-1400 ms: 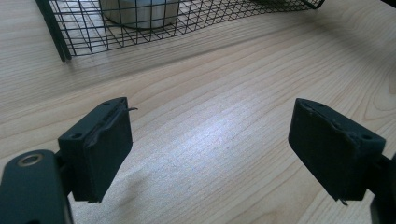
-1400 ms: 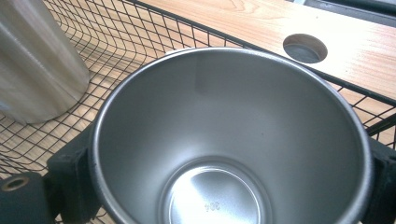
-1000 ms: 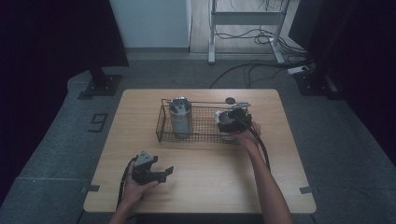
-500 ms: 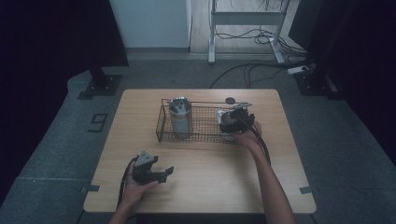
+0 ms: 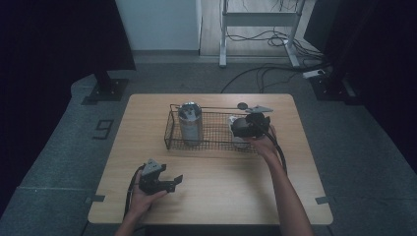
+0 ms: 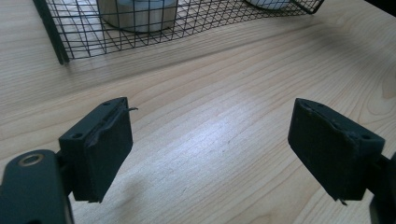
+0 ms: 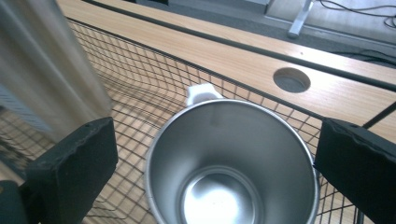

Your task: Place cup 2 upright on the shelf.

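Right gripper (image 5: 244, 127), right of centre in the high view: its jaws have just been opening and now stand wide around the steel cup (image 7: 231, 163), gripping nothing. I read that as the cup released upright inside the wire basket (image 5: 216, 109). Left gripper (image 5: 176, 182) hasn't moved, lower left on the table (image 5: 226, 196), jaws wide, empty. The cup's base is cut off. I can't tell if the right pad grazes the rim. The tall canister (image 5: 190, 123) is blurred up close.

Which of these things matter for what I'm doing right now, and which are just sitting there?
In the job: steel cup, standing in the wire basket; right tool, jaws just opened, either side of it.
Lying about: tall steel tumbler in the same basket; left tool, open, empty, over the table.
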Demonstrator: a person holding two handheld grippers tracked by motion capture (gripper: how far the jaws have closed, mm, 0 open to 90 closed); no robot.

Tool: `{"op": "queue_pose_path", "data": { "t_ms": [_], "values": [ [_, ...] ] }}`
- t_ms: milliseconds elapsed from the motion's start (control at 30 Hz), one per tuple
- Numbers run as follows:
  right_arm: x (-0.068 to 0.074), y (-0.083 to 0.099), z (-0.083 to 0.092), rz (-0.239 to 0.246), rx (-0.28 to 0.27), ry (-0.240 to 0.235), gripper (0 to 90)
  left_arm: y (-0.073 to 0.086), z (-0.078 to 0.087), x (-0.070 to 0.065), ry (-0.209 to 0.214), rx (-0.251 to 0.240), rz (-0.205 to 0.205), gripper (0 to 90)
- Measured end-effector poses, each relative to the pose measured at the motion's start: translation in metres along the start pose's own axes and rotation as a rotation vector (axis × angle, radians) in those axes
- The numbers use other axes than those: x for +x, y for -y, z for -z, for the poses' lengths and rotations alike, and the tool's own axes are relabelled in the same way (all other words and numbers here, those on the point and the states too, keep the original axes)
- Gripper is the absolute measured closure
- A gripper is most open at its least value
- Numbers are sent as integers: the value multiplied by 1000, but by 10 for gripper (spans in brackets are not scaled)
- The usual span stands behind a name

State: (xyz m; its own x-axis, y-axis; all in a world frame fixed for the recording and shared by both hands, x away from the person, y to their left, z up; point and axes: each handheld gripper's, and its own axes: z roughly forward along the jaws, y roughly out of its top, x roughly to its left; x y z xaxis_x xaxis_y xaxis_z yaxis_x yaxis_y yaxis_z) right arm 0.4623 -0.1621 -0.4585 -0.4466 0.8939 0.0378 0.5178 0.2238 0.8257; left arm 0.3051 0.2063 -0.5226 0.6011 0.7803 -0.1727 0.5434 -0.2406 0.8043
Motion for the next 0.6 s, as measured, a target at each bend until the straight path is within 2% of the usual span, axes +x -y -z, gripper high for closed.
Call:
{"op": "queue_pose_path", "data": {
  "t_ms": [67,100,600],
  "values": [
    [1,0,2,2,-7,1,0,0,0,0,1,2,-1,142],
    [2,0,7,1,-37,-1,6,-1,-2,-1,0,4,-1,142],
    [-5,15,21,-29,-79,-37,43,-1,0,2,-7,1,1,142]
  ]
}}
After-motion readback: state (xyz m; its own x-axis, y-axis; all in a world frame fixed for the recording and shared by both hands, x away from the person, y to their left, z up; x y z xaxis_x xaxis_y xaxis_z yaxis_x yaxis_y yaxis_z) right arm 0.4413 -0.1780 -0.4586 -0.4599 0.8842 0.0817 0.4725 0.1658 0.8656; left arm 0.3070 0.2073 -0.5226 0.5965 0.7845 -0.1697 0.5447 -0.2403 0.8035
